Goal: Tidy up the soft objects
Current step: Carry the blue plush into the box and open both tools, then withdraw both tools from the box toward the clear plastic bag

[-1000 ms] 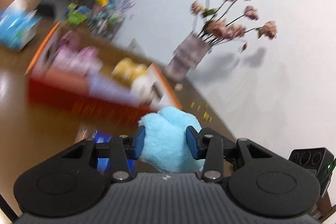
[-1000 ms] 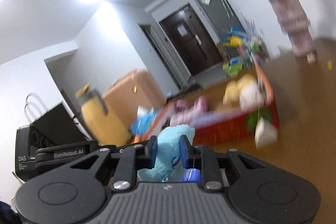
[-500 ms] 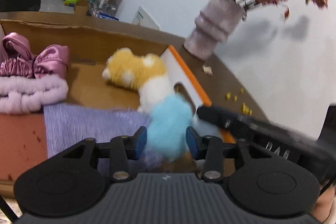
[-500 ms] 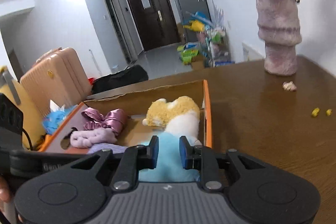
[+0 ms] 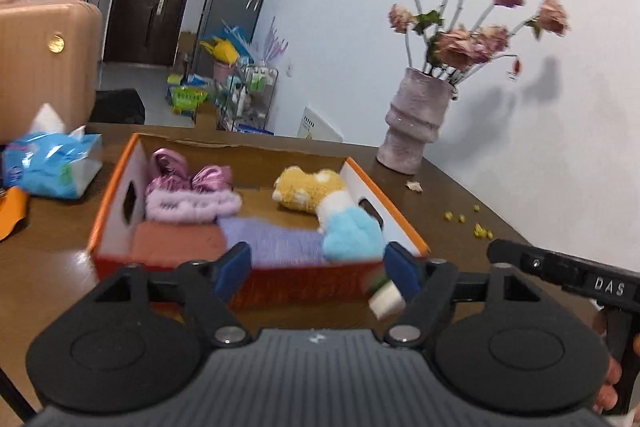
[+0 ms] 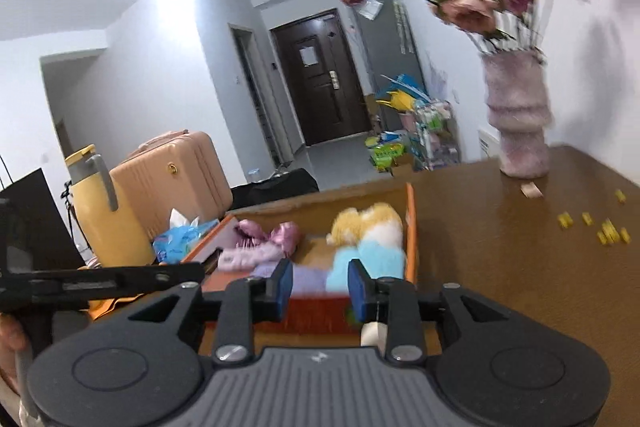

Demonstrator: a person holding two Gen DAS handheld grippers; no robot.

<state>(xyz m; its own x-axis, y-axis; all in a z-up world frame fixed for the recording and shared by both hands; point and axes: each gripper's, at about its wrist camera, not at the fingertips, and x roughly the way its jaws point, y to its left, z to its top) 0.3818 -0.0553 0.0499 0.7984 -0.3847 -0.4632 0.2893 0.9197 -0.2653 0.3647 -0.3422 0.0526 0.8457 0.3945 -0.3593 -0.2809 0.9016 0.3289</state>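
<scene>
Lying in box (image 5: 400, 223), blue plush (image 5: 352, 235) beyond opening left gripper (image 5: 316, 271).

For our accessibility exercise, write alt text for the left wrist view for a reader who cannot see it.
An orange box on a brown table holds a blue plush, a yellow plush, a purple cloth and a pink headband. The left tongs, opening, hold nothing in front of it. A vase of dried roses stands behind.

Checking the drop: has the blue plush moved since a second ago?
Yes. The blue plush left the left gripper, whose jaws are opening, and now lies in the box beside the yellow plush.
</scene>
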